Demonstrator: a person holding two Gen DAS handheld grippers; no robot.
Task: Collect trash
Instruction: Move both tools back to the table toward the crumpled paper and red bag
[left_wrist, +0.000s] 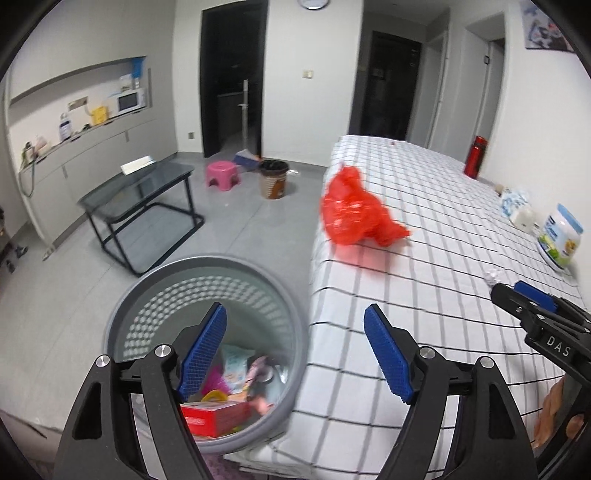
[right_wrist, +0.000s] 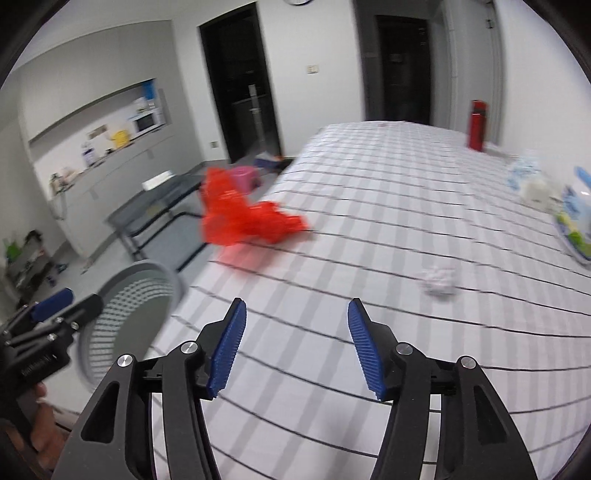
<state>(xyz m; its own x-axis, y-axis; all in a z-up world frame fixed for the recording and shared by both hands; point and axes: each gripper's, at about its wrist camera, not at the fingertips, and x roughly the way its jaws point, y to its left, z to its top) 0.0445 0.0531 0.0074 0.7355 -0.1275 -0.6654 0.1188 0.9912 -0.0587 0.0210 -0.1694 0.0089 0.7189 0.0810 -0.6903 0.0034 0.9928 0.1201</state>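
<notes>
A crumpled red plastic bag (left_wrist: 354, 208) lies on the checked table (left_wrist: 424, 258) near its left edge; it also shows in the right wrist view (right_wrist: 243, 218). A small white paper wad (right_wrist: 437, 280) lies on the cloth, also seen in the left wrist view (left_wrist: 493, 275). A grey perforated bin (left_wrist: 207, 332) stands on the floor beside the table, holding several wrappers and a red box (left_wrist: 216, 415). My left gripper (left_wrist: 295, 350) is open and empty over the bin's rim. My right gripper (right_wrist: 295, 347) is open and empty above the cloth, short of the wad.
A jar with a blue lid (left_wrist: 561, 236), white packets (left_wrist: 517, 206) and a red bottle (left_wrist: 476, 157) stand along the table's right side. A glass side table (left_wrist: 140, 199), pink stool (left_wrist: 221, 175) and brown bin (left_wrist: 273, 179) are on the floor.
</notes>
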